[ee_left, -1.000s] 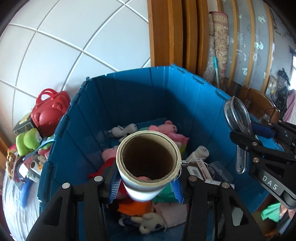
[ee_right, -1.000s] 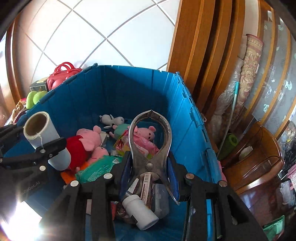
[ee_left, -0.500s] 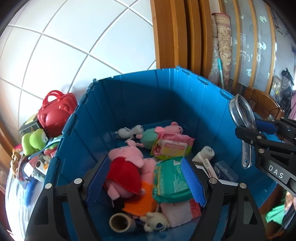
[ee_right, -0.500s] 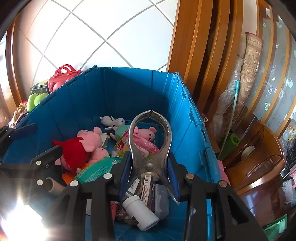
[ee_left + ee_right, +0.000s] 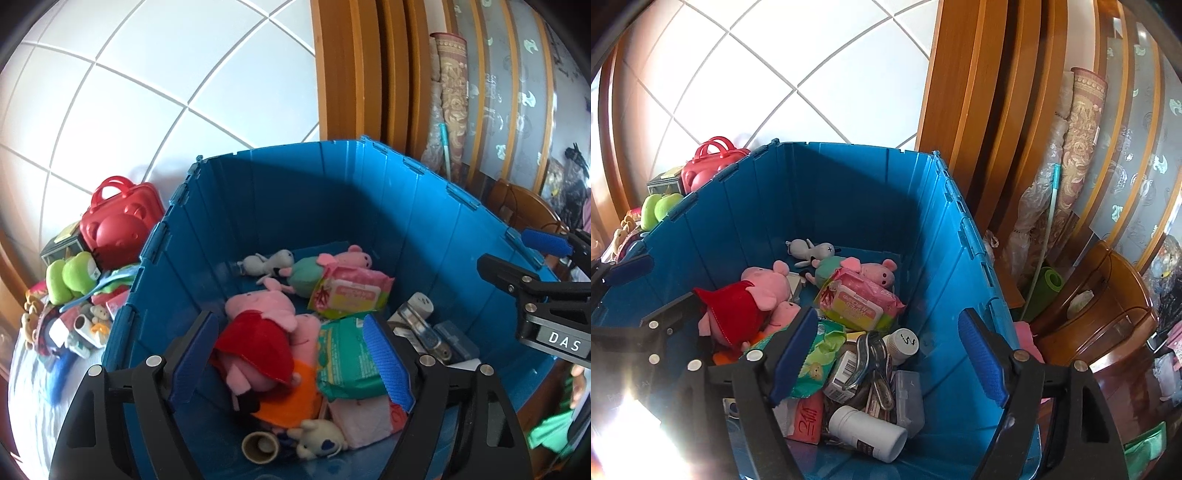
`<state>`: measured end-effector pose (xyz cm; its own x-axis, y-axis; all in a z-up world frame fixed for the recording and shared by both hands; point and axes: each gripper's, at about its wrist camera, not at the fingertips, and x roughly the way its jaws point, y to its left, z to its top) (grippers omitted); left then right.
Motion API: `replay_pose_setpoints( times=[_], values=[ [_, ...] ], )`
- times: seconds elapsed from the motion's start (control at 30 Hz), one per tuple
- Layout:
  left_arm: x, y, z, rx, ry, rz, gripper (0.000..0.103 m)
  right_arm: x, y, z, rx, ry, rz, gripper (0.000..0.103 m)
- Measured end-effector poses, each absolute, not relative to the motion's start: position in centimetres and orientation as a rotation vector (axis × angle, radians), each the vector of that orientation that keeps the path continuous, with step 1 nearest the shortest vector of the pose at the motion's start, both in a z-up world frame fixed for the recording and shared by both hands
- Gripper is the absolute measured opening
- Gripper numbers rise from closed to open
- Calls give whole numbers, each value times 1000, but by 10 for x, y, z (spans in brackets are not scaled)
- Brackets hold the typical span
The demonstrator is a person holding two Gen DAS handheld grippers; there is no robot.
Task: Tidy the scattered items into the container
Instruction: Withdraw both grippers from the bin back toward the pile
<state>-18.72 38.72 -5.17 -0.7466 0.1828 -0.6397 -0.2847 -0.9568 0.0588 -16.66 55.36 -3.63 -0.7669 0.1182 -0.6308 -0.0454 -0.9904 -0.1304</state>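
Observation:
The blue crate (image 5: 332, 192) holds pink pig plush toys (image 5: 266, 317), wipes packs (image 5: 349, 295), white bottles (image 5: 864, 432) and small boxes. A cardboard roll (image 5: 260, 446) lies on the crate floor near the front. A metal clamp (image 5: 870, 354) lies among the bottles in the right wrist view. My left gripper (image 5: 291, 354) is open and empty above the crate. My right gripper (image 5: 886, 354) is open and empty above the crate's right side; it also shows at the right edge of the left wrist view (image 5: 532, 273).
A red toy case (image 5: 118, 225), a green plush (image 5: 70, 277) and several small toys (image 5: 81, 325) lie left of the crate. Wooden door frames (image 5: 979, 129), a rolled rug (image 5: 1078, 147) and a wooden chair (image 5: 1108, 302) stand to the right.
My left gripper opened and the cardboard roll fell into the crate. My right gripper opened and the metal clamp dropped among the bottles.

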Motion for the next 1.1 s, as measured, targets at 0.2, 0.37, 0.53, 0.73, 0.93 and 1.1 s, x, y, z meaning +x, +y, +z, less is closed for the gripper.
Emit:
replay_pose_setpoints(
  times=[0.2,0.37,0.53,0.73,0.93,1.1],
  values=[
    [-176,371,-42,-918,197,2747,83,-160,546,-32,-994,-162,2883,101],
    [-163,346,-32,-872,155,2803,85,-156,537,-28,-961,-147,2914,103],
    [-148,305,-24,-846,91,2885,87,-152,522,-24,-917,-101,2973,103],
    [-136,230,-25,-865,-40,3004,89,-151,479,-18,-889,-71,3067,103],
    [-129,134,-45,-950,-147,3125,89,-151,391,-13,-855,-83,3204,103],
    [-129,39,-78,-1084,-160,3169,89,-149,292,-14,-821,-133,3308,103]
  ],
)
